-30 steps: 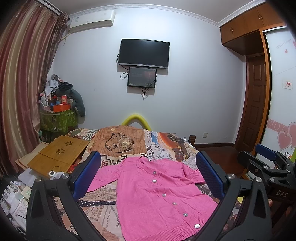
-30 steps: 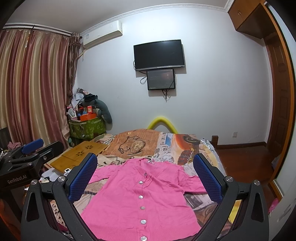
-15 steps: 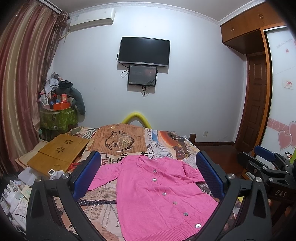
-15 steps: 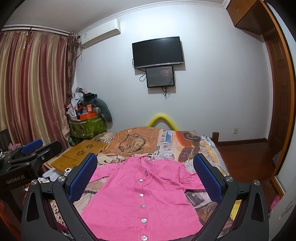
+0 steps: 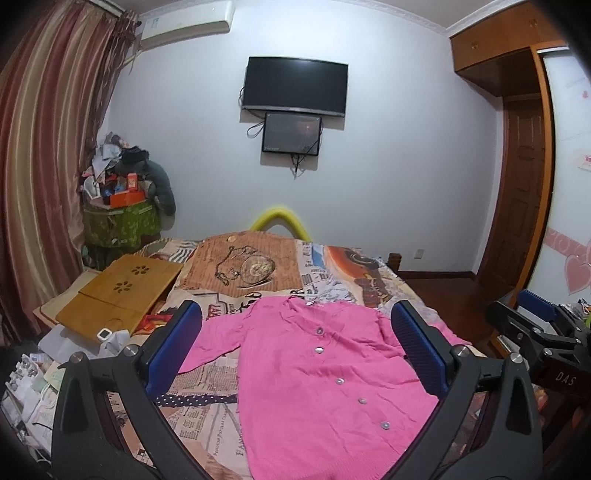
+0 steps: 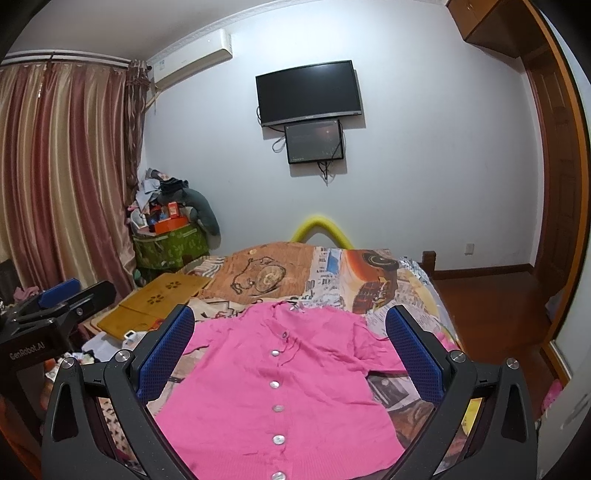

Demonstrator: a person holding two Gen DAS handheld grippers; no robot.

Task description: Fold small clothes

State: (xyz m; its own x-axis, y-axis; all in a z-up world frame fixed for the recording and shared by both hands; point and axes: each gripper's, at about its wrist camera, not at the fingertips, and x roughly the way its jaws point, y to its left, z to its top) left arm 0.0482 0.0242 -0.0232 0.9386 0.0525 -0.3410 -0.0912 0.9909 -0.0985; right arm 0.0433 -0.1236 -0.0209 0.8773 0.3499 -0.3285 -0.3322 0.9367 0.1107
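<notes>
Left wrist view. Far left of frame: striped curtain (image 5: 40, 155); upper left, a wall air conditioner (image 5: 184, 23), its label too small to read. Lower left: a wooden lap desk (image 5: 122, 291) lying on the bed's left edge, with papers and small packets below it, print illegible. Centre: the pink cardigan (image 5: 325, 376) lies flat and unfolded, buttoned front up, on the bed cover (image 5: 243, 273), collar toward the far wall. The cover carries newspaper-style print; near the bottom edge of the frame only fragments are legible, "POPULAR" among them. The left gripper (image 5: 295, 350) hangs above the cardigan with its blue-padded jaws spread wide and nothing between them. Upper centre: a dark television (image 5: 294, 85) with a smaller screen (image 5: 291, 133) mounted beneath. Right edge: the right gripper (image 5: 535, 325), body marked "DAS"; its jaw state cannot be read from this angle.

Right wrist view. Left edge: the left gripper (image 6: 55, 299), body marked "GenRobot.AI". Centre: the right gripper (image 6: 290, 354) is released, jaws wide apart, holding nothing, above the cardigan (image 6: 280, 387), which fills the lower centre of the frame with a row of pale buttons running down its middle. Right of frame: a wooden door (image 6: 557, 155) and bare wooden floor (image 6: 491, 306).
</notes>
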